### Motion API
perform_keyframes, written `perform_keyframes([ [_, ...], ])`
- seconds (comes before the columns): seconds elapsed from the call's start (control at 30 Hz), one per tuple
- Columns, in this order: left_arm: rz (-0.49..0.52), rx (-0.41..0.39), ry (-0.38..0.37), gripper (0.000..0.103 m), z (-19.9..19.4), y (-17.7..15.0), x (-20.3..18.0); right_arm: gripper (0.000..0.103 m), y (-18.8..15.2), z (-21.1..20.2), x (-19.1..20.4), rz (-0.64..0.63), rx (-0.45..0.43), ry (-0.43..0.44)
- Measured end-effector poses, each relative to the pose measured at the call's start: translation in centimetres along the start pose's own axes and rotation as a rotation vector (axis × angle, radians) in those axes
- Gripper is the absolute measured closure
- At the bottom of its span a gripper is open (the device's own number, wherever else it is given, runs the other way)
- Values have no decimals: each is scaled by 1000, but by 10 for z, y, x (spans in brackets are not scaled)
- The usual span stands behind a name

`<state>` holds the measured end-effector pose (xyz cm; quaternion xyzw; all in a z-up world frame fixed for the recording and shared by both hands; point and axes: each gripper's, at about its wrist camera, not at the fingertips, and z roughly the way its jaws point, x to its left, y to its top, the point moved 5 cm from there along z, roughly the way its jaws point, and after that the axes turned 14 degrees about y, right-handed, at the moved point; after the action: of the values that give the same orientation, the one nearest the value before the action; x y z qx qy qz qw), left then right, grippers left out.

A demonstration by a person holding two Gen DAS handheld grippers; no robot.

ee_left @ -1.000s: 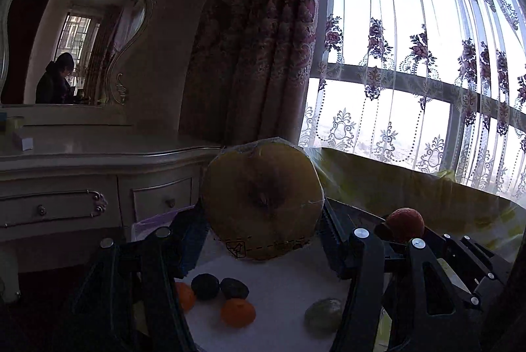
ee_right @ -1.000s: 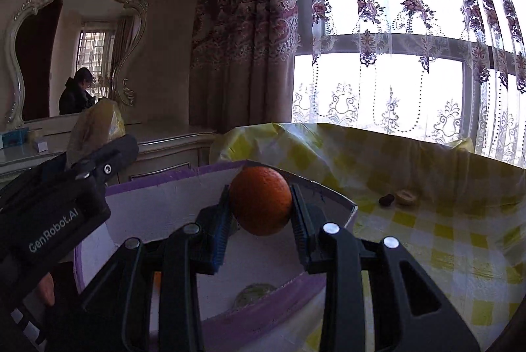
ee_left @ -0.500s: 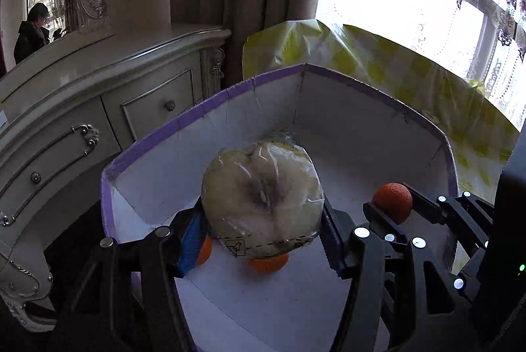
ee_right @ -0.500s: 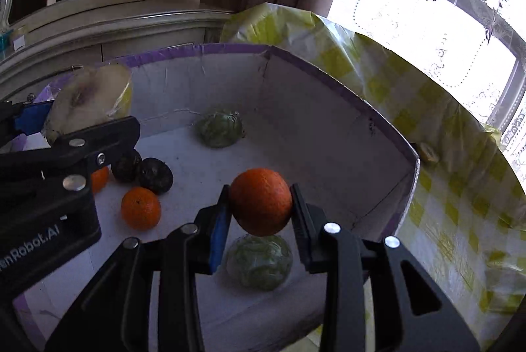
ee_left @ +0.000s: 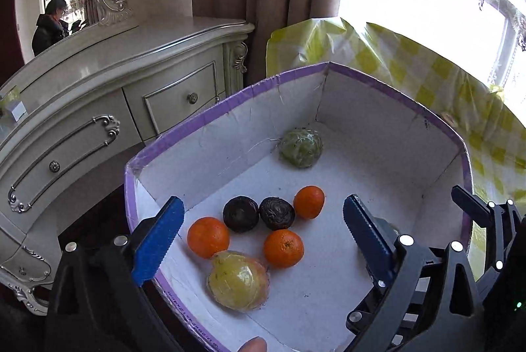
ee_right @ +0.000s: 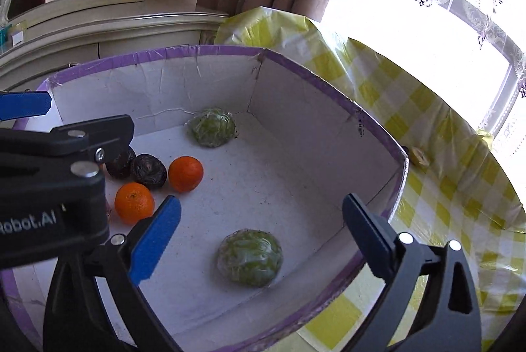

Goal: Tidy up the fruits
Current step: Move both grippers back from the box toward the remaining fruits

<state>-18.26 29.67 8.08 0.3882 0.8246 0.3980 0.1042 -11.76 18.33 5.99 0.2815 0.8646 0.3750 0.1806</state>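
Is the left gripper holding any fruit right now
No. The left gripper is open with nothing between its blue fingers, and the wrapped yellow fruit lies on the box floor.

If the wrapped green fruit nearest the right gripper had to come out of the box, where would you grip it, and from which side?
Grip the near green fruit across its widest middle, coming straight down from above. It is a squat, rounded ball lying apart from the others, and the box wall probably blocks a sideways approach. The right gripper is already open over it.

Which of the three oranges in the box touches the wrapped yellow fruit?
The orange nearest the left wall, left of the two dark fruits. It rests against the wrapped yellow fruit; the other two oranges lie apart from it.
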Motion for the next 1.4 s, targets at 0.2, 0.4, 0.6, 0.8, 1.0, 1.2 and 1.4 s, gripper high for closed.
perform_keyframes([
  [0.2,15,-345,113,8,-63,13,-11,2,-3,-35,-23,37,-164,-16],
  [0.4,44,-738,77,5,-149,5,-55,2,-27,-91,-96,255,-393,-97],
  [0.6,186,-800,-137,5,-181,-11,-140,2,-97,-114,-209,629,-417,-214],
  [0.8,324,-501,-396,5,-130,-23,-253,2,-175,-117,-294,885,-349,-358],
  [1.0,337,-288,-475,5,-58,-24,-332,2,-213,-109,-337,978,-245,-472],
  [1.2,268,9,-500,5,21,-5,-375,2,-204,-90,-359,982,-185,-481],
  [1.4,266,30,-443,5,57,0,-395,2,-181,-64,-370,939,-144,-468],
])
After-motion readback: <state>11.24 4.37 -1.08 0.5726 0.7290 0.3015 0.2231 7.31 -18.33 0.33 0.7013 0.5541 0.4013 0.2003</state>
